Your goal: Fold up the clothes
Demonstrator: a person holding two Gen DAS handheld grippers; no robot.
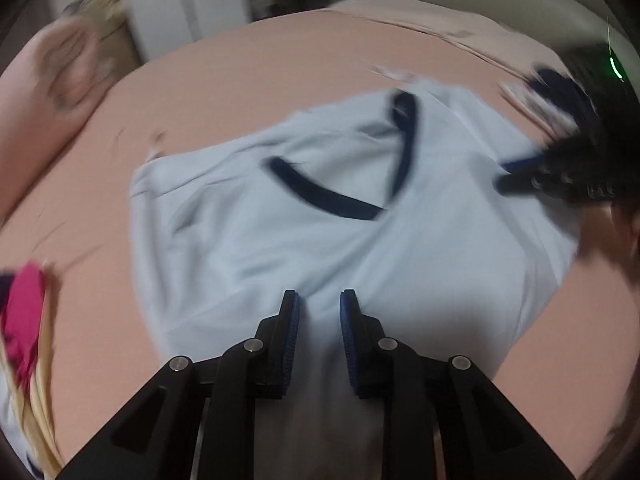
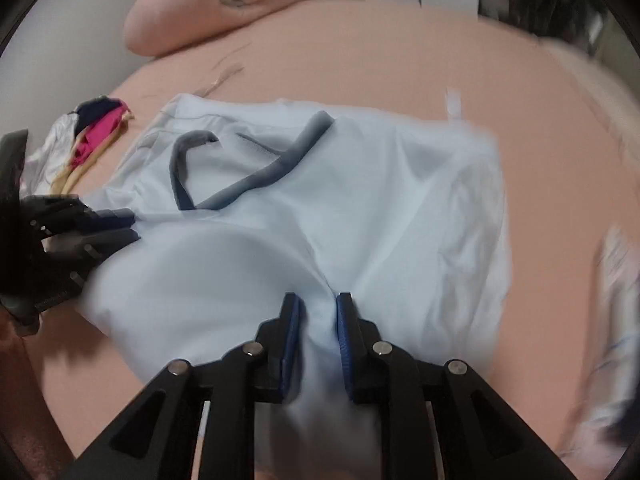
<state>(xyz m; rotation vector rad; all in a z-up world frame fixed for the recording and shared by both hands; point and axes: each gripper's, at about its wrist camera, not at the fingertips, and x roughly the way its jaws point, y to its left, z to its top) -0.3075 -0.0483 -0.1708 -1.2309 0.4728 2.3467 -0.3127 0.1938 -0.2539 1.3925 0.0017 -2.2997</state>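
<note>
- Between the blue pads of the left gripper (image 1: 319, 300), at the bottom centre of the left wrist view, runs a fold of the pale blue shirt (image 1: 344, 240); the jaws are clamped on that cloth.
- Likewise, at the bottom centre of the right wrist view, the right gripper (image 2: 318, 304) has its pads pressed on a pinched ridge of the same shirt (image 2: 360, 220).
- Most of the shirt spreads over the middle of each frame on the pink bed sheet (image 1: 240, 64), its dark blue V-neck collar (image 1: 332, 196) facing up.
- From the right wrist view, the left gripper (image 2: 128, 224) shows at mid left, touching the shirt's edge.
- From the left wrist view, the right gripper (image 1: 516, 176) shows at the right edge, blurred, against the shirt.
- Crumpled clothes (image 2: 96, 132), pink, navy and white, lie just beside the shirt at the left of the right wrist view.
- At the upper left of that frame rests a pink pillow (image 2: 192, 16).
</note>
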